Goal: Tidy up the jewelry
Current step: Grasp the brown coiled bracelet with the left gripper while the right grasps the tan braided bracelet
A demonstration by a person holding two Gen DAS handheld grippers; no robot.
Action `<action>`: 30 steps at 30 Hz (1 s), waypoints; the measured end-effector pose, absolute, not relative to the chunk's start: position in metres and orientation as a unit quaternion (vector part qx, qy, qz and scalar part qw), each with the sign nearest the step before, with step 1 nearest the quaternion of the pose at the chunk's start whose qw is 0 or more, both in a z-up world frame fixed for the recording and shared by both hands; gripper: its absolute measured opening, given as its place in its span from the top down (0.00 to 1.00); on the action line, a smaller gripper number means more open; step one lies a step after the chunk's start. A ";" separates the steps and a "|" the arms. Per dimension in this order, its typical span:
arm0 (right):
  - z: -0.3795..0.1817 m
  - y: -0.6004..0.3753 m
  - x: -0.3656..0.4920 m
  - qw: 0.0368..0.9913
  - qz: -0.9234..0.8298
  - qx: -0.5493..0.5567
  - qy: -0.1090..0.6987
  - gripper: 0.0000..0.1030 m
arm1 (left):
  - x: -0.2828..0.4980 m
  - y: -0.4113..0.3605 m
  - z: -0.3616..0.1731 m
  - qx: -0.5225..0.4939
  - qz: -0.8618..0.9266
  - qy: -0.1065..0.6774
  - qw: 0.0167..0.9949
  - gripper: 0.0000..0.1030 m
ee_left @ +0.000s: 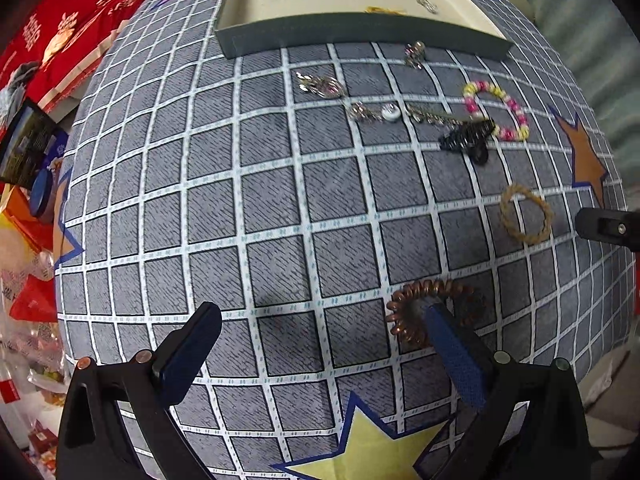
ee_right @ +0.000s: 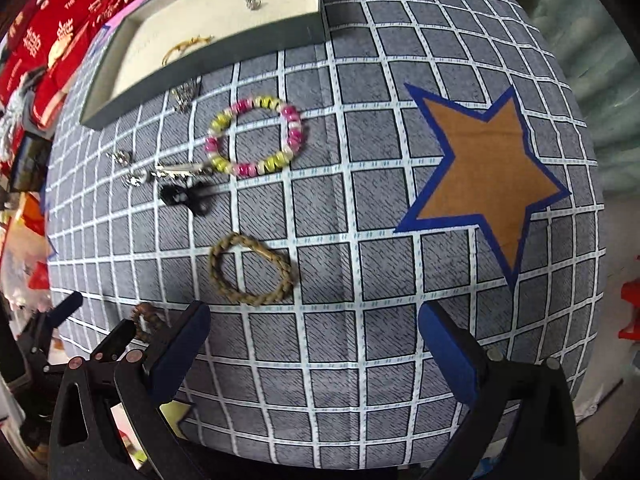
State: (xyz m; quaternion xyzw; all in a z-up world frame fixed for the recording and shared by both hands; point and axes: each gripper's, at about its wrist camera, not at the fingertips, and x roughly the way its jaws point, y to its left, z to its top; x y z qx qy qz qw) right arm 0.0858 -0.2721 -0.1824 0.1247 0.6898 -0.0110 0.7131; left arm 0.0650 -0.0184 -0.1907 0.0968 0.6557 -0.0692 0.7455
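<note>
A grey tray [ee_left: 360,34] with a cream floor stands at the far edge of the checked cloth; it holds a gold chain [ee_right: 186,48] and a small silver piece [ee_right: 253,0]. On the cloth lie a pink-and-yellow bead bracelet [ee_right: 256,136], a black hair clip [ee_right: 186,198], a silver chain with a round pendant [ee_left: 390,113], silver earrings [ee_left: 320,85], and a braided tan ring [ee_right: 250,270]. My left gripper [ee_left: 320,312] is open; its right fingertip overlaps a brown spiral hair tie [ee_left: 424,300]. My right gripper [ee_right: 314,312] is open just short of the braided ring.
Another silver earring [ee_left: 415,53] lies against the tray's front wall. The cloth carries a brown star [ee_right: 488,164] at the right and a yellow star [ee_left: 372,448] at the near edge. Red packages [ee_left: 60,32] and bags crowd the left side beyond the table.
</note>
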 end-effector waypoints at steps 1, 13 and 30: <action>-0.184 -0.271 0.085 0.713 -0.013 0.119 0.691 0.00 | 0.064 -0.019 -0.193 0.100 -0.071 0.657 0.744 0.00; -0.204 -0.241 0.095 0.723 -0.015 0.045 0.689 0.11 | 0.055 -0.042 -0.228 0.104 -0.078 0.664 0.736 0.07; -0.226 -0.196 0.094 0.727 -0.006 0.009 0.687 0.60 | 0.046 -0.107 -0.187 0.084 -0.134 0.657 0.737 0.77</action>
